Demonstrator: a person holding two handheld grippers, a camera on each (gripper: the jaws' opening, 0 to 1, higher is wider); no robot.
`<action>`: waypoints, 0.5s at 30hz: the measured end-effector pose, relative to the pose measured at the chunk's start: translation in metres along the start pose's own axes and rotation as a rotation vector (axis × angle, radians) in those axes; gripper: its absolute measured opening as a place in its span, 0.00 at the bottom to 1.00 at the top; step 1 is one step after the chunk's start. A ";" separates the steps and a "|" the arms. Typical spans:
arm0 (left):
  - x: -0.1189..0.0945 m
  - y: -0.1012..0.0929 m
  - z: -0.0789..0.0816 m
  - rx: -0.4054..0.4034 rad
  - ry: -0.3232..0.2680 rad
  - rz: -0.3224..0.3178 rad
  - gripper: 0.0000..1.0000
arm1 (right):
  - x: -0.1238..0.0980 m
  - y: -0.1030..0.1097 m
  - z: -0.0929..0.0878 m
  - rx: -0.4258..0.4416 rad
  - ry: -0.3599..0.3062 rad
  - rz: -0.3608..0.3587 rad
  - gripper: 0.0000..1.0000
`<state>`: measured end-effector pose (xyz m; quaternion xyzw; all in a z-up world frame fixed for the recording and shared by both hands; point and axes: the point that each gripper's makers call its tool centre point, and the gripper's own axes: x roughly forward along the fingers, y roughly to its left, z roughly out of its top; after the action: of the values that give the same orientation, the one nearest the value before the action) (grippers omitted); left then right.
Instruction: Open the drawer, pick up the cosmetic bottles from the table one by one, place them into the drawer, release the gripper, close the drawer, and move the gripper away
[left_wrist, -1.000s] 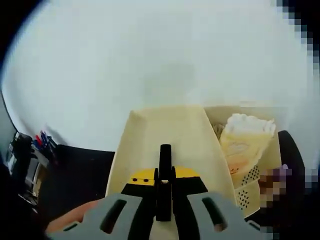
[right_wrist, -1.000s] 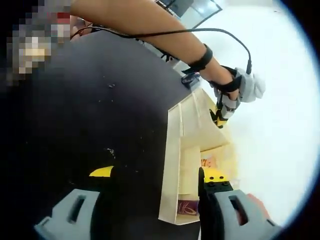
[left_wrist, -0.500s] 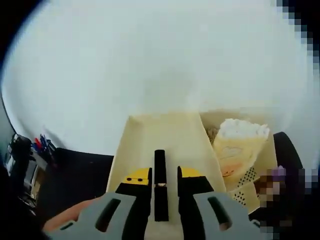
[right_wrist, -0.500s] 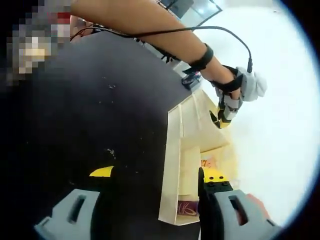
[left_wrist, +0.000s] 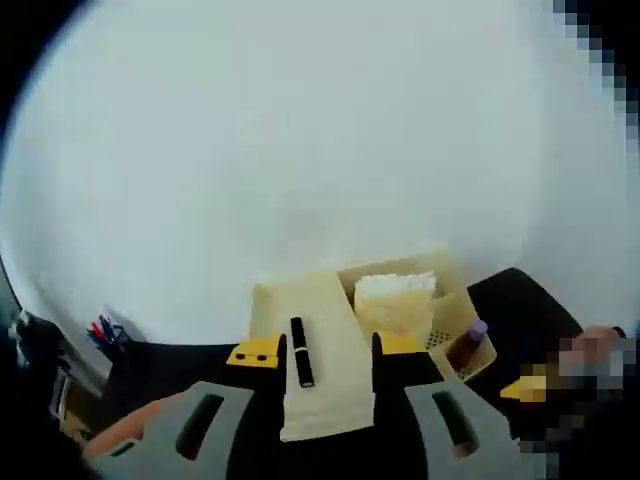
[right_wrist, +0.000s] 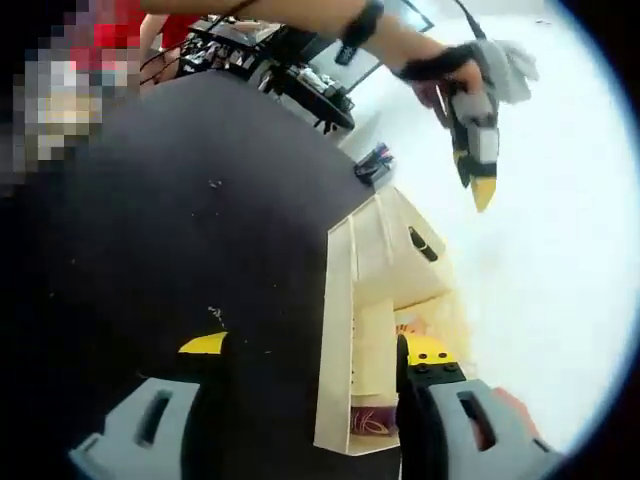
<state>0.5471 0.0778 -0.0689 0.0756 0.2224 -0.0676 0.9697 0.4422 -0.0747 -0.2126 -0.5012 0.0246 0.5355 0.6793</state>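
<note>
released, black cosmetic bottle now lies in the cream drawer.

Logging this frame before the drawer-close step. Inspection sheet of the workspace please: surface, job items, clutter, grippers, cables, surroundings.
Surface: dark table, a few pale specks on it.
Job's things: slim black cosmetic bottle lies loose in the open cream drawer, apart from both jaws; seen there too in the right gripper view.
Clutter: cream organizer beside the drawer, holding a white ruffled pack and a purple-capped bottle.
Grippers: left gripper open, raised above the drawer; right gripper open, low beside the organizer, holding nothing.
Cables: a dark cable runs along the person's forearm.
Surroundings: white wall; pens at the table's far edge.
</note>
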 end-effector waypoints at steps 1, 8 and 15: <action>-0.006 -0.001 0.001 0.010 -0.010 0.001 0.37 | -0.001 -0.001 0.000 0.001 0.002 -0.003 0.62; -0.061 -0.010 -0.007 0.081 -0.057 -0.022 0.48 | -0.007 0.000 0.000 -0.007 0.017 -0.025 0.62; -0.098 0.000 -0.021 0.188 -0.040 0.002 0.66 | -0.019 0.002 0.000 -0.005 0.040 -0.040 0.65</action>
<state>0.4508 0.0916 -0.0445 0.1649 0.1954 -0.0885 0.9627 0.4326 -0.0884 -0.2027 -0.5138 0.0268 0.5115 0.6882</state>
